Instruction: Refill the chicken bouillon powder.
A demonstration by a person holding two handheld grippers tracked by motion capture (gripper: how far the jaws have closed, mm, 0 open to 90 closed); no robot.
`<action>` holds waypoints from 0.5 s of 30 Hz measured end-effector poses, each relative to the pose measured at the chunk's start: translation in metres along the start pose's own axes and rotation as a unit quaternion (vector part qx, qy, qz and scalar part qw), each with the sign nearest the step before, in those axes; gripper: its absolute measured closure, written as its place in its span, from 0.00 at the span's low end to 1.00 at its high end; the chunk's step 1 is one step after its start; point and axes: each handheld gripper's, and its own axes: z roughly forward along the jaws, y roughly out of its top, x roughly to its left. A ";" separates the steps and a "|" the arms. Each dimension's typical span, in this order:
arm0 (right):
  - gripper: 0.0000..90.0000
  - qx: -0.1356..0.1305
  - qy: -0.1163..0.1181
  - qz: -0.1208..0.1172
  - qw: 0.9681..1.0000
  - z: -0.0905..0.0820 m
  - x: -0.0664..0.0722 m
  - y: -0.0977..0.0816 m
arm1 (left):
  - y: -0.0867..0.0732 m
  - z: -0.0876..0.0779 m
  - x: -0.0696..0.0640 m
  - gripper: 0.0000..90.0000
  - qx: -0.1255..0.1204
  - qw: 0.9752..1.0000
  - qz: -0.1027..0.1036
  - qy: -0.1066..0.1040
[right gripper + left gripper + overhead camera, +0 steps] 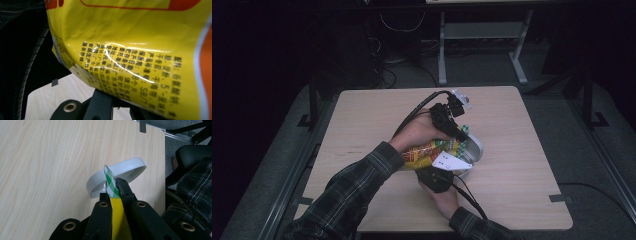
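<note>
High view: one yellow snack bag (428,152), red and green print, held over the middle of a light wooden desk (362,115) between two hand-held grippers. Left gripper (457,131), at the bag's far end, fingers clamped together on the green-checked top seal (111,185); white bowl (120,171) directly below and beyond that seal, resting on the desk. Right gripper (447,167), at the near side, fingers closed on the bag's lower part; the right gripper view gives yellow foil with black printed text close before its camera. Plaid sleeves enter from the near edge.
</note>
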 end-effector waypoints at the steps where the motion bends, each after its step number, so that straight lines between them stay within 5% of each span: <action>1: 1.00 -0.001 0.000 0.000 1.000 0.000 0.000 0.000 | 0.000 0.000 0.000 0.99 0.001 1.000 0.000 0.001; 15: 1.00 -0.003 0.003 0.006 1.000 0.000 0.000 0.001 | 0.002 0.000 -0.001 0.99 0.006 1.000 0.000 0.003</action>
